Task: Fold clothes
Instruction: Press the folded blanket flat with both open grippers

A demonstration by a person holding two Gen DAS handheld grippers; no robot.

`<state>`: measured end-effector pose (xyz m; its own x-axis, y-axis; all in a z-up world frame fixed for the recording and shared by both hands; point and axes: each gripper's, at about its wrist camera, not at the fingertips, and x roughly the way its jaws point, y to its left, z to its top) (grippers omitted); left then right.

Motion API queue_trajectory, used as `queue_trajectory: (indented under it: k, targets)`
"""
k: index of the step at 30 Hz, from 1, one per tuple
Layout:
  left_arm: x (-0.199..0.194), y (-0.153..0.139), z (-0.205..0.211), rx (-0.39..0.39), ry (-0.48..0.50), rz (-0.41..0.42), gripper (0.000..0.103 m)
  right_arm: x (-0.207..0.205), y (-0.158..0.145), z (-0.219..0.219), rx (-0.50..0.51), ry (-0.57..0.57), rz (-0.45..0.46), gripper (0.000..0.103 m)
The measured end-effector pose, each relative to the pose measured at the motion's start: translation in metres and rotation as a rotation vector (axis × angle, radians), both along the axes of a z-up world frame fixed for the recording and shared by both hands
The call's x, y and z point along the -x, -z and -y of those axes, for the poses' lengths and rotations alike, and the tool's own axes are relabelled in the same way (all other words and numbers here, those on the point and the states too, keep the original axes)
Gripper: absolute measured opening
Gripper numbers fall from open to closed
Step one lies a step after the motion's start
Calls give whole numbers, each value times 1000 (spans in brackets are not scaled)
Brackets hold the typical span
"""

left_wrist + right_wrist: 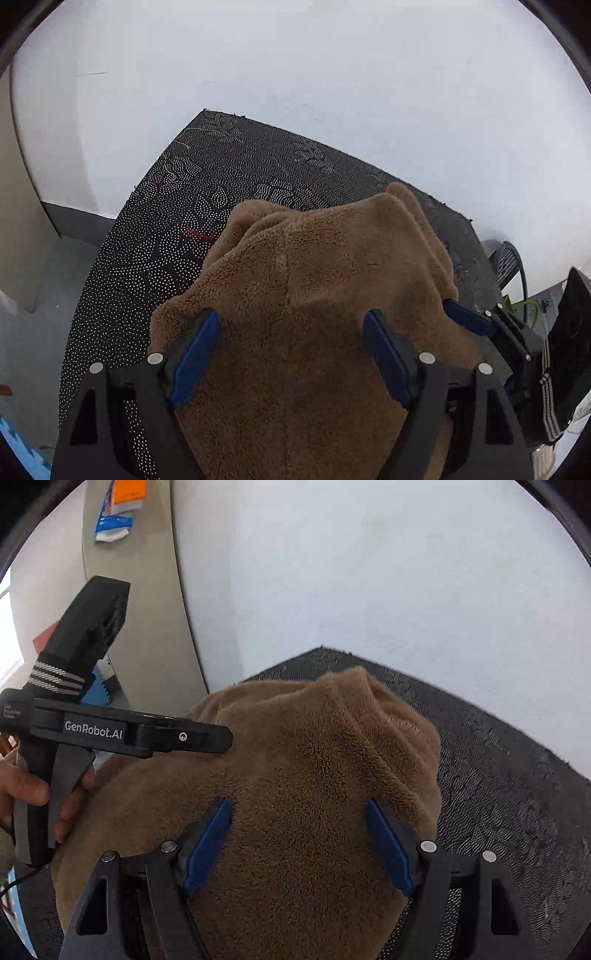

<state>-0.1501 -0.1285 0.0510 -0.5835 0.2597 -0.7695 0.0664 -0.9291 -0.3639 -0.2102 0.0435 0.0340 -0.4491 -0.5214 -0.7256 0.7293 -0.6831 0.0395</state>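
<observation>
Left wrist view puts your left gripper (291, 354) and right gripper (299, 843) spread wide, gripping nothing, over the bunched brown fleece garment (314, 280) on the dark mat (155, 236); pinch one layer only and I reckon it slumps.

Black grippers (297, 843), blue pads (207, 847), silver screws, perhaps striped strap

My left camera sits just behind my left gripper (291, 354) and looks steeply down, very near the brown fleece (314, 288) on the dark mat (177, 206). My right camera sits behind my right gripper (299, 842) and looks down the same way, equally near. Both views share the fleece, the mat and the white wall (332, 66); the right view also catches my left gripper from the side.
</observation>
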Motion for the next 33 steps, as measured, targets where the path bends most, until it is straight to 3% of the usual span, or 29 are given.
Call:
queue_trajectory:
  k: [4,8,13,23,28,33]
  targets:
    - [0,8,-13,74,34,-18,91,8,16,-3,3,21,62,80]
    - [2,9,-25,135,71,-5,100,5,18,-4,12,30,48,80]
    - [-6,-1,-31,193,36,-15,100,-3,14,-6,17,44,3,80]
    - [-54,-26,-38,249,-37,-69,102,-70,-29,-39,118,139,-136,82]
    - [-73,-23,-52,317,-43,-76,103,-94,-23,-31,80,87,-152,82]
    - [-84,-18,-51,308,-58,-85,102,-94,5,-26,56,103,-118,84]
